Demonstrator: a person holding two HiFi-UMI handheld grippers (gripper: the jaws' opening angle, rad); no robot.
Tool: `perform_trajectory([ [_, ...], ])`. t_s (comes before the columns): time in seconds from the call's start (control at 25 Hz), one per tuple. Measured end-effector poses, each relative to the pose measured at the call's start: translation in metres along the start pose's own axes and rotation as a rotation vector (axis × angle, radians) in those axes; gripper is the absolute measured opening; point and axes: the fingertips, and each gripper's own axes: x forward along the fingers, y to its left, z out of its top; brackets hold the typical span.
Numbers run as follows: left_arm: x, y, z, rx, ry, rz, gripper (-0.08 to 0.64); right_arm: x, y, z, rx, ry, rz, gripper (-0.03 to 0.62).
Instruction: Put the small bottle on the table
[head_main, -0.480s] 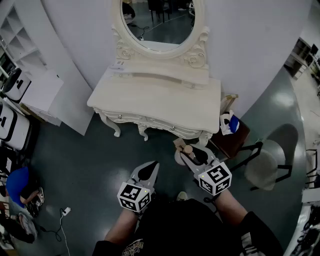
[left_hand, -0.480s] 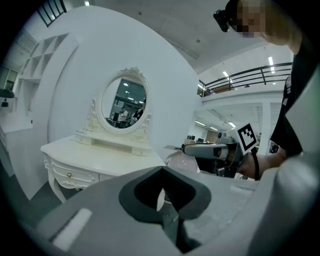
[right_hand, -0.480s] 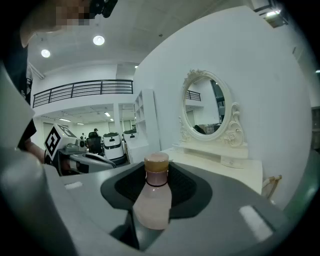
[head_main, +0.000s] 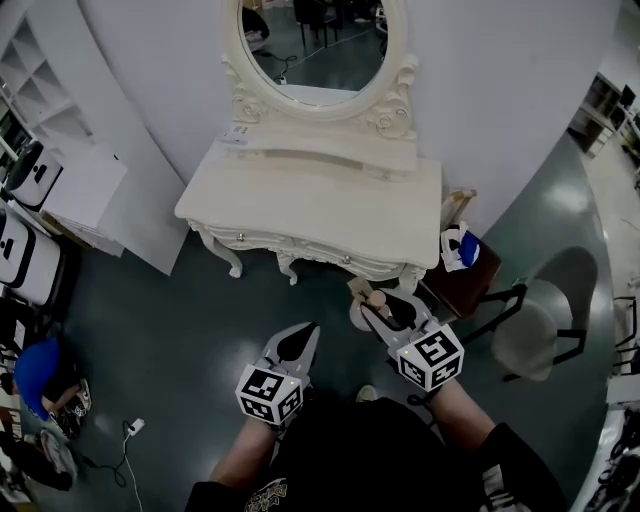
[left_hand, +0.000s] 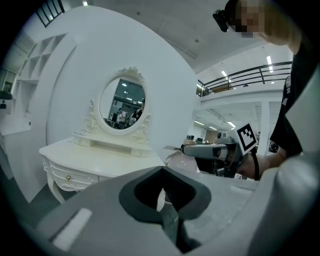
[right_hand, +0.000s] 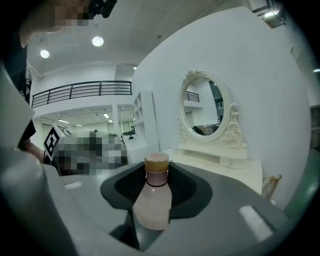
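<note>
A small pale pink bottle (right_hand: 154, 197) with a tan cap stands upright between the jaws of my right gripper (right_hand: 155, 200), which is shut on it. From the head view that bottle (head_main: 377, 300) shows just ahead of the right gripper (head_main: 388, 312), in front of the cream dressing table (head_main: 320, 205) and short of its front edge. My left gripper (head_main: 297, 345) hangs lower left of it, jaws closed with nothing between them. The left gripper view shows its shut jaws (left_hand: 162, 202), the table (left_hand: 95, 160) beyond and the right gripper (left_hand: 215, 150) to the right.
An oval mirror (head_main: 315, 45) rises at the back of the table. A dark stool with a blue and white item (head_main: 462, 250) stands right of the table, a white chair (head_main: 535, 325) beyond it. White shelving (head_main: 40, 90) is at the left. Grey floor lies before the table.
</note>
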Motion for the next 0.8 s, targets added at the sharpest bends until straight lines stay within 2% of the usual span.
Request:
perform_trajectory([
  [0.8, -0.015, 0.037, 0.003, -0.014, 0.013, -0.026, 0.000, 0.037, 0.021, 0.006, 0.020, 0.008, -0.001, 0.169],
])
